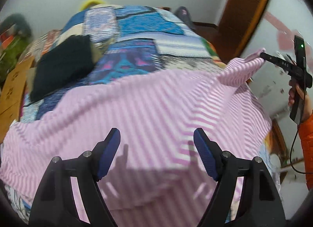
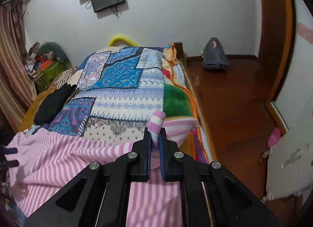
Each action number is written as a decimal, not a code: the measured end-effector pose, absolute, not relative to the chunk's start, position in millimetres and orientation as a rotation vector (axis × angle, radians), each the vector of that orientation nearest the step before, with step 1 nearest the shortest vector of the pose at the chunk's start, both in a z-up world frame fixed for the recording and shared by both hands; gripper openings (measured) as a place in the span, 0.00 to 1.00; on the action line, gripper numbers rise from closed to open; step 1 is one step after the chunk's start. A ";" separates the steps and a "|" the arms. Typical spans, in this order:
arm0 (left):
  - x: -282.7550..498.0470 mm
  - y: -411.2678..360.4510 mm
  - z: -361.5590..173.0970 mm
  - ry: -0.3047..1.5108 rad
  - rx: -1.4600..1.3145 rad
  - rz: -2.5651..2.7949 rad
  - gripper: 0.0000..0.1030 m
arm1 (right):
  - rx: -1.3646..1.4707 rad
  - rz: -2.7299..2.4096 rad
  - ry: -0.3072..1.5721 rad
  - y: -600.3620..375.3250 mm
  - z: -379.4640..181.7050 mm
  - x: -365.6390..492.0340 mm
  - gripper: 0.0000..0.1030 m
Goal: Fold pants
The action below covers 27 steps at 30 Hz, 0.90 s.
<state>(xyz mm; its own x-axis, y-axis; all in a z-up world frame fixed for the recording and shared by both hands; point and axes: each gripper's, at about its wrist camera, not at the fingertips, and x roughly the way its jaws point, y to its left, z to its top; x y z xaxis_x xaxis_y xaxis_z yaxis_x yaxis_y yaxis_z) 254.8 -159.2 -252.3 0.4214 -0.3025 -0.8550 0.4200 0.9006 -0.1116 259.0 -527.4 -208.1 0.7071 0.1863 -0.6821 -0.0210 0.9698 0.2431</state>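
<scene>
Pink-and-white striped fuzzy pants [image 1: 148, 101] lie spread across the near end of a bed. My left gripper [image 1: 156, 135] hovers over their middle, open, with nothing between its blue pads. In the left wrist view my right gripper [image 1: 263, 54] reaches in from the right, held by a hand with an orange sleeve, and lifts one corner of the cloth off the bed. In the right wrist view the right gripper [image 2: 155, 136] is shut on that fuzzy corner of the pants [image 2: 58, 148], which sticks up above the fingertips.
A blue patchwork quilt [image 2: 121, 82] covers the bed beyond the pants. A black garment [image 2: 52, 103] lies at its left edge. To the right are the bed's wooden side rail, brown floor [image 2: 234, 97] and a grey bag [image 2: 214, 56] by the wall.
</scene>
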 end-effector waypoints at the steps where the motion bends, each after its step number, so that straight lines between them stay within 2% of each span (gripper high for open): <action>1: 251.4 -165.6 -255.7 1.048 0.134 -0.467 0.75 | 0.235 0.111 0.780 -528.9 -209.3 253.8 0.06; 5: 241.1 -193.8 -273.5 1.063 0.205 -0.512 0.72 | 0.276 0.096 0.790 -540.4 -219.2 230.9 0.06; 9: 241.7 -208.0 -292.4 1.070 0.282 -0.495 0.59 | 0.319 0.092 0.797 -545.9 -229.3 215.2 0.06; 11: 242.8 -206.8 -291.2 1.056 0.270 -0.495 0.46 | 0.329 0.093 0.795 -548.2 -231.9 209.0 0.06; 13: 243.3 -207.3 -288.0 1.049 0.283 -0.485 0.25 | 0.337 0.091 0.788 -550.3 -232.5 204.2 0.06; 14: 244.5 -206.9 -286.4 1.048 0.286 -0.486 0.21 | 0.340 0.091 0.782 -551.1 -231.5 203.3 0.06; 15: 243.4 -205.9 -283.6 1.039 0.291 -0.482 0.08 | 0.344 0.088 0.774 -553.0 -230.0 201.4 0.06; 16: 240.8 -205.2 -279.6 1.035 0.284 -0.498 0.04 | 0.349 0.085 0.762 -555.1 -227.1 199.6 0.06; 22: 218.1 -207.8 -259.5 0.992 0.286 -0.537 0.04 | 0.362 0.066 0.713 -562.3 -213.9 179.8 0.06; 27: 199.4 -211.3 -259.2 0.998 0.291 -0.574 0.04 | 0.375 0.038 0.733 -564.9 -225.1 158.6 0.06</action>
<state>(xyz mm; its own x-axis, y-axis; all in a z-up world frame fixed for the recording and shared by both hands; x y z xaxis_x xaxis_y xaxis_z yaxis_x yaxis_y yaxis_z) 199.4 -211.3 -259.2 0.4118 -0.3194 -0.8535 0.5773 0.8161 -0.0269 158.6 -564.9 -225.1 0.7457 0.1640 -0.6457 0.0957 0.9328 0.3474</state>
